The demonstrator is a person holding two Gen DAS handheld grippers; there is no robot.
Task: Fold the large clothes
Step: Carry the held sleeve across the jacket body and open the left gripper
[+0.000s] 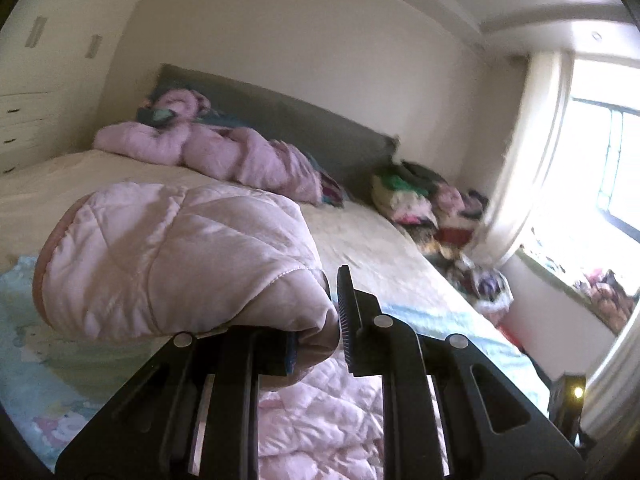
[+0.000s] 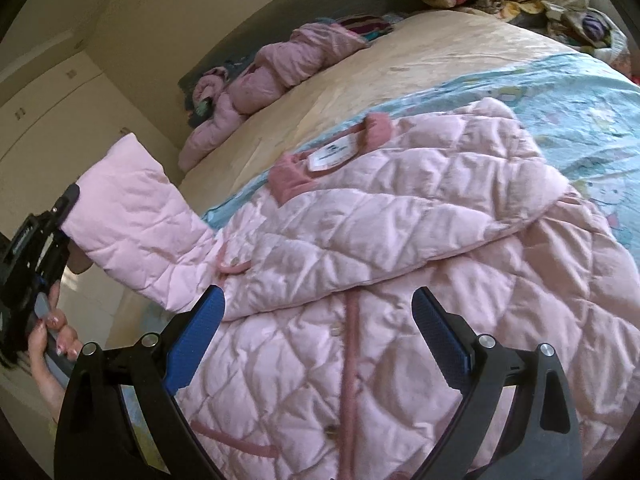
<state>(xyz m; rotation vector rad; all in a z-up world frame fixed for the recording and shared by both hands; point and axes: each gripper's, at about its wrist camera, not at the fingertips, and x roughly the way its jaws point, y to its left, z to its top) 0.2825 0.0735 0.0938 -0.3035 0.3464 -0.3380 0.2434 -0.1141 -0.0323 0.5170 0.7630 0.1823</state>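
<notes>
The left gripper (image 1: 320,316) is clamped on a sleeve (image 1: 180,264) of the pink coat (image 2: 400,280), holding it lifted above the bed (image 1: 380,248). The right gripper (image 2: 318,344) hangs wide open and holds nothing, just above the coat's front, which lies spread on a blue blanket (image 2: 580,108). Beyond, another pink garment (image 1: 224,152) lies by the headboard (image 1: 300,120).
</notes>
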